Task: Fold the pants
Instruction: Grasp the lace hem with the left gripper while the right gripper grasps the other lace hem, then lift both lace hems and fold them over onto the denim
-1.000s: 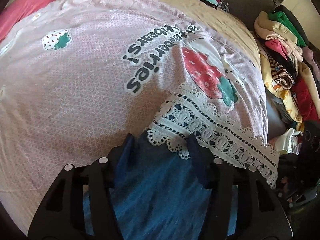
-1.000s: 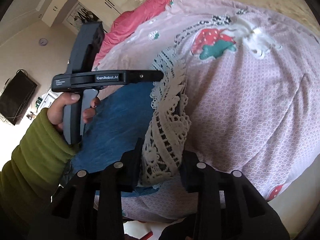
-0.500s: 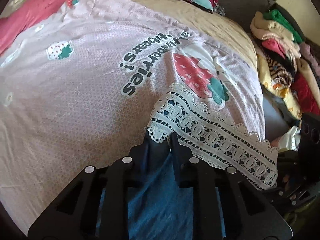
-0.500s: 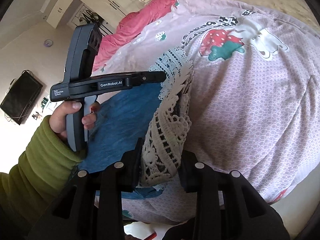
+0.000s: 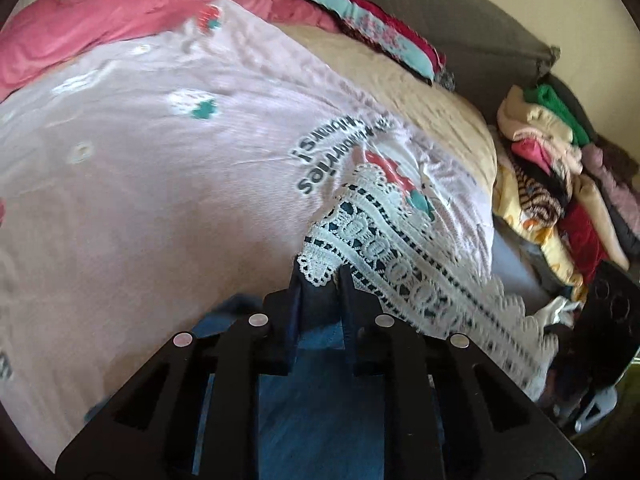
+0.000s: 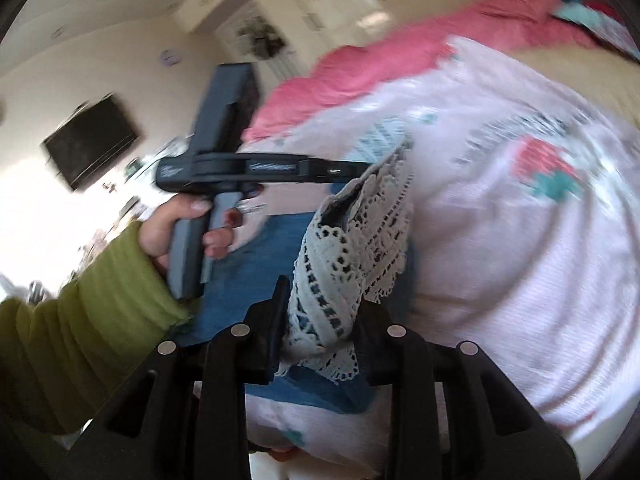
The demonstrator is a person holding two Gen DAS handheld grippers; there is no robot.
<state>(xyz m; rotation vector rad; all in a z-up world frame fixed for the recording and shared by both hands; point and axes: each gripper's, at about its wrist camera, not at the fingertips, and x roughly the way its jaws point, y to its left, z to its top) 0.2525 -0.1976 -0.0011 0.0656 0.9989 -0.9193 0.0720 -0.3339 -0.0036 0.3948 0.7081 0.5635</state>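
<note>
Left wrist view shows the left gripper [image 5: 320, 280] nearest the lens, its jaws drawn close on the lace-trimmed hem corner of the blue pants [image 5: 320, 408]. The denim runs back under the tool toward the lens, while the white lace hem [image 5: 400, 256] stretches off to the right across the pink strawberry bedsheet [image 5: 160, 208]. Right wrist view shows the right gripper [image 6: 320, 312] pinched on the other end of the same lace hem [image 6: 352, 248], which is bunched and lifted between the jaws. The pants [image 6: 272, 264] are seen lying toward the near edge of the bed, with the hem end raised off it.

The step in hand is judged to be the carrying of the hem over the body of the pants. It is done well if both grips are kept firm and level, so that the hem stays taut between them and no sag is allowed. The lace is open and loose, so denim as well as trim should be held, or the trim may slip free. The hem should be laid edge to edge before either grip is loosened.

Farther off, a red quilt [image 5: 132, 12] is heaped at the far edge of the bed, and a pile of clothes [image 5: 560, 184] is stacked beyond the right edge.
</note>
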